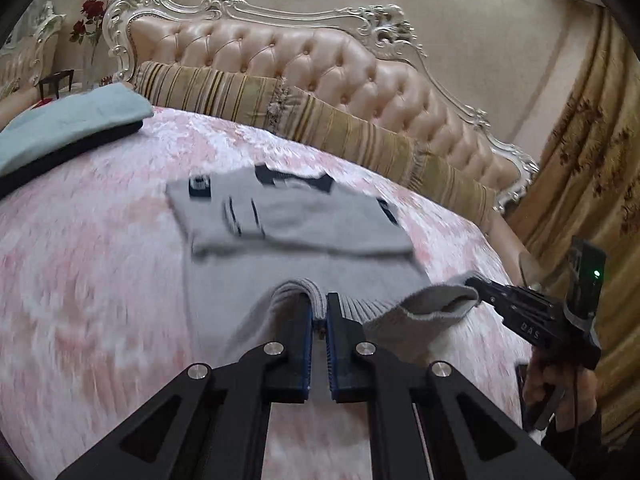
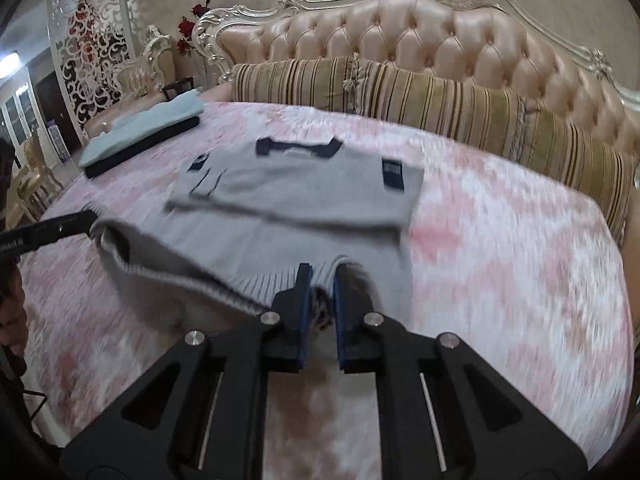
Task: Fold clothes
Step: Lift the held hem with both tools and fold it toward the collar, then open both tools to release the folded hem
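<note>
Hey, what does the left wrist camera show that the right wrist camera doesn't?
Only the left wrist view shows the gold curtain and the right gripper from outside, with the hand holding it.

Only the right wrist view shows the white lattice screen and the left gripper from outside.

Both show the grey sweater on the pink bed cover, each gripper shut on its ribbed hem, the folded clothes, striped cushions and tufted headboard.

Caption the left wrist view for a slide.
Both grippers, left and right, lift the grey sweater's ribbed hem above a pink bedspread.
</note>
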A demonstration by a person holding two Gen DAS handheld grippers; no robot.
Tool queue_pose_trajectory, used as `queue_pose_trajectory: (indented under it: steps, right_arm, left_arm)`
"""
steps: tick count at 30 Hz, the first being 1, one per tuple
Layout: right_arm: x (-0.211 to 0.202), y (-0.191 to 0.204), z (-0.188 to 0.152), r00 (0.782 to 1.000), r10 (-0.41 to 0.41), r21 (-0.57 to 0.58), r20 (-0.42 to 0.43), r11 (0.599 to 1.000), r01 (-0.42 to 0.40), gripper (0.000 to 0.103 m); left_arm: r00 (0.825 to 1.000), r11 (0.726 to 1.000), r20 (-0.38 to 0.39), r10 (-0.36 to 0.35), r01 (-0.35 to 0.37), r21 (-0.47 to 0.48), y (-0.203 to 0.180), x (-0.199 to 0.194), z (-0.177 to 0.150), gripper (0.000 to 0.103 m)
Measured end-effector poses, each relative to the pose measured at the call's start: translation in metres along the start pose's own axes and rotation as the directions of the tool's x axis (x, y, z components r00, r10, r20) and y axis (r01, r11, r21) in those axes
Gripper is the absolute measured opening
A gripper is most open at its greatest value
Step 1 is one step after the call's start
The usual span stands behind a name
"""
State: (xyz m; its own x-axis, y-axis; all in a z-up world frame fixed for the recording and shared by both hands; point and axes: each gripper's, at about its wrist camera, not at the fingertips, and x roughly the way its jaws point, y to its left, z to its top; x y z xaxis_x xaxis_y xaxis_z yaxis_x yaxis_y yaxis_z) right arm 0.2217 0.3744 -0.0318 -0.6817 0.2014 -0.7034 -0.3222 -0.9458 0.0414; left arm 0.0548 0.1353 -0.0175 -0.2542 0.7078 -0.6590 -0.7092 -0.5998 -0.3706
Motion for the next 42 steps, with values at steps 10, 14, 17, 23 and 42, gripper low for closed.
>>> queue_pose_trajectory:
  steps: [10,14,17,23,42]
  right_arm:
    - [0.097,-0.02,0.059,0.997,-0.049,-0.021,-0.059,0.999,0.048,0.011]
    - [0.124,-0.029,0.072,0.996,-0.046,-0.004,-0.071,0.999,0.045,0.011]
    - [0.14,-0.038,0.074,0.995,-0.022,0.023,-0.102,0.999,0.024,0.012]
    - [0.121,-0.07,0.076,0.999,-0.001,0.105,-0.051,0.994,0.007,0.084]
    - [0.129,-0.052,0.035,0.995,-0.071,-0.049,-0.076,0.997,0.067,0.084]
  left_arm:
    - [0.998,0.995,-0.035,0.057,-0.059,-0.074,0.048,0.084,0.063,0.006]
    - [0.997,0.99,-0.043,0.071,-0.075,-0.117,0.063,0.108,0.075,0.006]
    - [0.996,0.983,-0.061,0.065,-0.074,-0.166,0.075,0.122,0.073,0.011]
    - [0.995,0.975,-0.033,0.097,-0.102,-0.196,0.088,0.111,0.066,0.044]
    - [1.0,0.997,-0.015,-0.021,0.022,0.072,0.095,0.109,0.05,0.033]
